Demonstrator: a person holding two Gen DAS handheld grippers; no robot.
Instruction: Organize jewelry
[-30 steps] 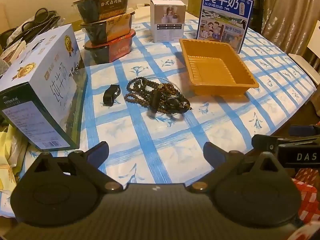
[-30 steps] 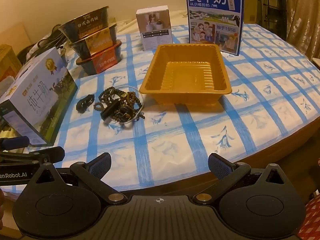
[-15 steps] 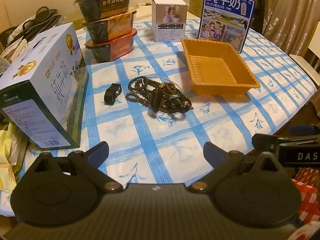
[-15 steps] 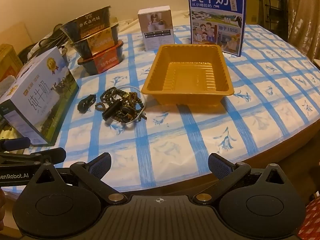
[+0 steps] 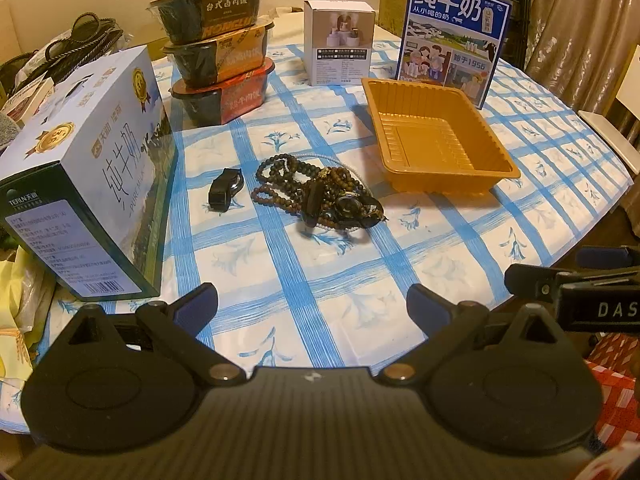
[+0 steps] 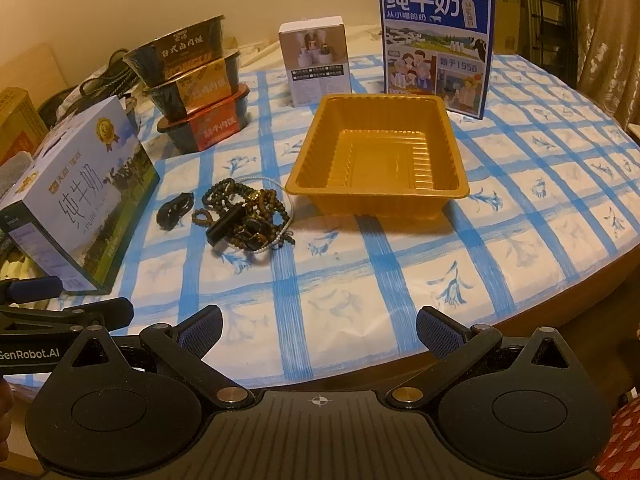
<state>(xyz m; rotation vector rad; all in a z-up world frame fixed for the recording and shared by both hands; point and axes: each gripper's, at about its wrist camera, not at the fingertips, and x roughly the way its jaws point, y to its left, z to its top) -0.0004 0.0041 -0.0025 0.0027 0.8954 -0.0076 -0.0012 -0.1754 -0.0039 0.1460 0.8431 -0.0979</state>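
Observation:
A tangled pile of dark bead bracelets and jewelry point(image 5: 320, 196) lies on the blue-checked tablecloth; it also shows in the right wrist view point(image 6: 244, 216). A small black piece point(image 5: 224, 190) lies just left of the pile, also seen in the right wrist view point(image 6: 174, 210). An empty orange plastic tray point(image 5: 436, 140) stands right of the pile; in the right wrist view the tray point(image 6: 380, 156) is straight ahead. My left gripper point(image 5: 312, 308) is open and empty, well short of the pile. My right gripper point(image 6: 318, 330) is open and empty at the table's near edge.
A milk carton box point(image 5: 84, 168) lies at the left. Three stacked food bowls point(image 5: 218, 68), a small white box point(image 5: 339, 42) and an upright blue milk box point(image 5: 452, 36) stand at the back. The table edge point(image 6: 560, 300) curves at the right.
Both grippers have moved slightly forward toward the table; the objects look a little closer. Nothing on the table has moved.

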